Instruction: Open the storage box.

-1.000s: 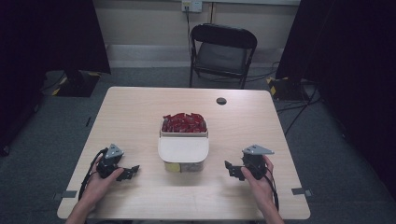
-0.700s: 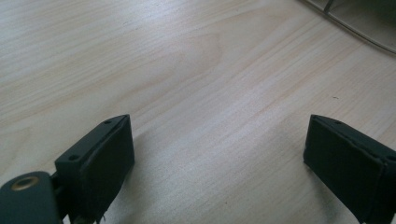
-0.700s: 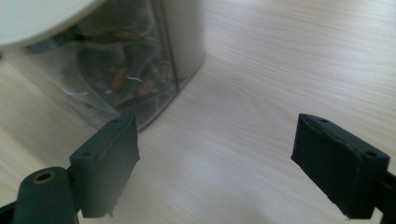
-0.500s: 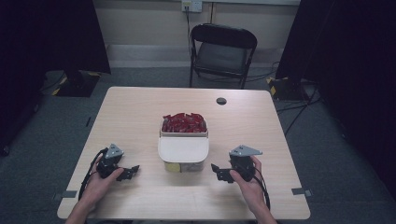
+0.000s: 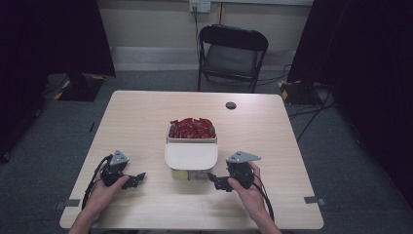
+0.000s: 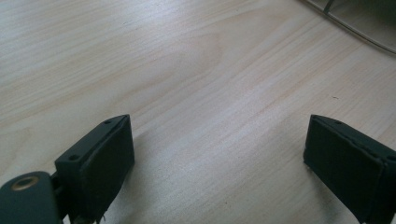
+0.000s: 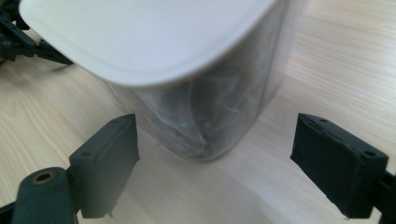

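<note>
A: Where's the jar (image 5: 191, 161)?
B: Mid-table, nearer the front edge, white lid (image 7: 140, 37) on, with a box (image 5: 192, 130) of red packets touching behind it.
A: And the grippers?
B: The right gripper (image 5: 217, 180) stands just beside the jar, wide open, holding nothing, the jar's corner ahead of its jaws. The left gripper (image 5: 134, 179) is gaping too, empty, near the front-left corner.
A: Progress?
B: I'd judge barely begun: nothing gripped, lid unopened, everything left.

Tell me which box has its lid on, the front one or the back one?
The front container, nearest the right gripper, wears a white lid. The back container is open, showing red packets heaped inside.
</note>
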### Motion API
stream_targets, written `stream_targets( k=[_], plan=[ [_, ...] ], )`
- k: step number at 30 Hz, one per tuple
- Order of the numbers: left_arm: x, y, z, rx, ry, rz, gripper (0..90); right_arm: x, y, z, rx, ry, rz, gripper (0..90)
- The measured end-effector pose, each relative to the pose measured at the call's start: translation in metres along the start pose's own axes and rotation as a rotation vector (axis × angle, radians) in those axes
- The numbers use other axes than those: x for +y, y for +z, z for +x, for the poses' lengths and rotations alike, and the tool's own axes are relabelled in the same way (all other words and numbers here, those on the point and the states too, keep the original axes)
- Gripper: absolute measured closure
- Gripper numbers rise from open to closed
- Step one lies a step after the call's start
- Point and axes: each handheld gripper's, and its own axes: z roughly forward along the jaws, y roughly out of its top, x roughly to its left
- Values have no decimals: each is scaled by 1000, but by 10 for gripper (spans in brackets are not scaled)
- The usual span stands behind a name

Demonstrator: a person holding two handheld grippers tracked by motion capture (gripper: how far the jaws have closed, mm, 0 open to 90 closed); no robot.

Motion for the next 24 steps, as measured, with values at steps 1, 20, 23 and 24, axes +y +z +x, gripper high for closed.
stream_targets(
  k=[1,20,23,24],
  plan=[
    [0,0,0,-1,-1,0,82,2,1,2,3,-7,1,142],
    [0,0,0,0,0,0,82,15,9,4,14,-23,-18,134],
    [0,0,0,-1,0,0,82,16,9,5,14,-22,-20,133],
    [0,0,0,0,0,0,82,16,8,5,16,-23,-24,133]
  ],
)
